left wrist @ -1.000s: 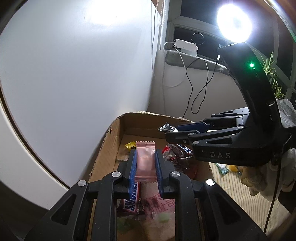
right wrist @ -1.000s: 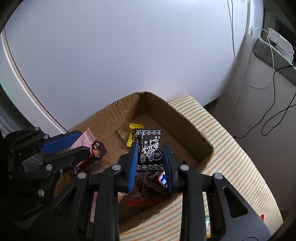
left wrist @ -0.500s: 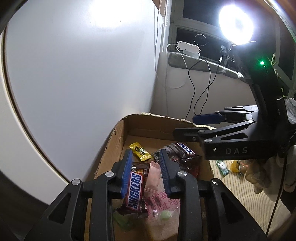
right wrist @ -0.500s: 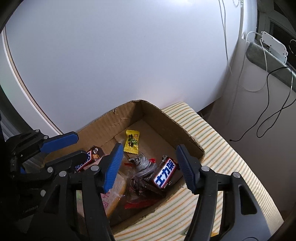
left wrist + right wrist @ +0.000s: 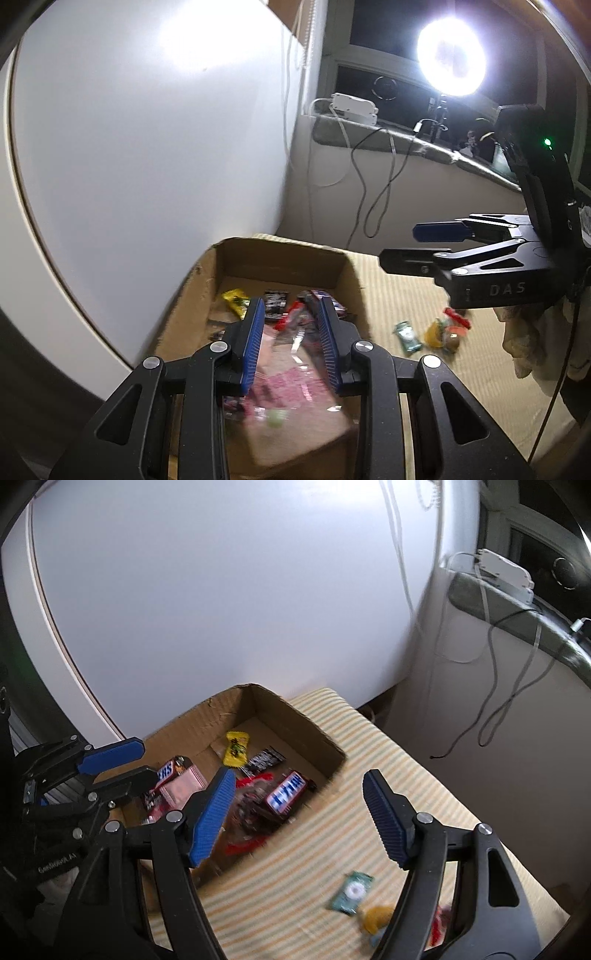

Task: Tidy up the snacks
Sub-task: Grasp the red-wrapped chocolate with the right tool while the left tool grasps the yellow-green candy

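Snacks point(image 5: 258, 786) now lie in the cardboard box point(image 5: 303, 734), since your left gripper point(image 5: 291, 339) dropped its pink packet and your right gripper point(image 5: 299, 819) its black one; left jaws slightly parted, right jaws opening, nothing between them, leaving the green packet point(image 5: 351, 891) nearby on the striped cushion point(image 5: 388, 760).

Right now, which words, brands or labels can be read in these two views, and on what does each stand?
"DAS": on the body of the right hand-held gripper.
"...ERS": on the brown candy bar in the cardboard box, its start hidden.
White characters on the blue-labelled bar: too blurred to read.
Pale lettering on the left hand-held gripper body: too small to read.
Pink print on the pink packet: blurred.
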The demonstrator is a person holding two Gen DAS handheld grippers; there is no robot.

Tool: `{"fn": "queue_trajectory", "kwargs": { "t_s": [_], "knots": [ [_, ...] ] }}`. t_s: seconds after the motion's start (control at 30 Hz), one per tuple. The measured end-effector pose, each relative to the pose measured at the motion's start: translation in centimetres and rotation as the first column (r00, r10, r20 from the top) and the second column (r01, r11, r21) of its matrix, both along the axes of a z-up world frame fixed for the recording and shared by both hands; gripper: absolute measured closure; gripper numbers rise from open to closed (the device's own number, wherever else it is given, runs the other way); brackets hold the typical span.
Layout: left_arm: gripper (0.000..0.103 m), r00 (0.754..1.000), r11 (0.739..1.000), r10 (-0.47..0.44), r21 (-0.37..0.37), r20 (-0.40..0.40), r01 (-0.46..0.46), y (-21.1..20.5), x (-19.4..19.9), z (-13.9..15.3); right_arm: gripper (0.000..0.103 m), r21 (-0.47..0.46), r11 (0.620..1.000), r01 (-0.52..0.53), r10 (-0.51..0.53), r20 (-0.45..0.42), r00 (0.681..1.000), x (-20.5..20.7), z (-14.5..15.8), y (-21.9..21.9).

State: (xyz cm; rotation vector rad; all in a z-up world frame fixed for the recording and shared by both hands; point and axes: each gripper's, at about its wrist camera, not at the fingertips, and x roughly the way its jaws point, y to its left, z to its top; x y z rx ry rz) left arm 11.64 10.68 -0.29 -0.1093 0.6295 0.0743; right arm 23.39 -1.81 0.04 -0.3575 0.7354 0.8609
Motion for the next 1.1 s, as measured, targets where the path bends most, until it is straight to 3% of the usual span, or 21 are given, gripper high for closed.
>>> {"fn": "queue_trajectory", "kwargs": {
  "t_s": [0.07, 0.33, 0.6, 0.8, 1.1],
  "knots": [
    [0.075, 1.000, 1.000, -0.018, -0.007, 0.003, 0.018, -0.9, 0.0, 0.0, 0.022, 0.005, 1.000, 0.018, -0.018, 0.015, 1.000, -0.2, 0.3, -1.6],
    [0.075, 0.995, 0.994, -0.102, -0.036, -0.005, 0.101, -5.4, 0.5, -0.6, 0.021, -0.004, 0.994, 0.114, -0.113, 0.041, 0.993, 0.0, 0.5, -8.9],
    [0.074, 0.981, 0.980, -0.191, -0.058, -0.036, 0.189, -10.6, 1.7, -1.9, 0.021, -0.061, 0.969, 0.241, -0.239, 0.036, 0.970, 1.9, -1.9, -16.0],
    [0.074, 0.968, 0.969, -0.240, -0.072, -0.073, 0.235, -14.2, 3.5, -3.4, 0.021, -0.064, 0.937, 0.343, -0.348, -0.092, 0.933, 4.9, -4.4, -19.5],
    [0.075, 0.961, 0.968, -0.236, -0.125, -0.143, 0.219, -15.7, 7.9, -6.4, 0.022, -0.043, 0.919, 0.392, -0.387, -0.294, 0.874, 7.5, -8.1, -19.9]
  ]
}}
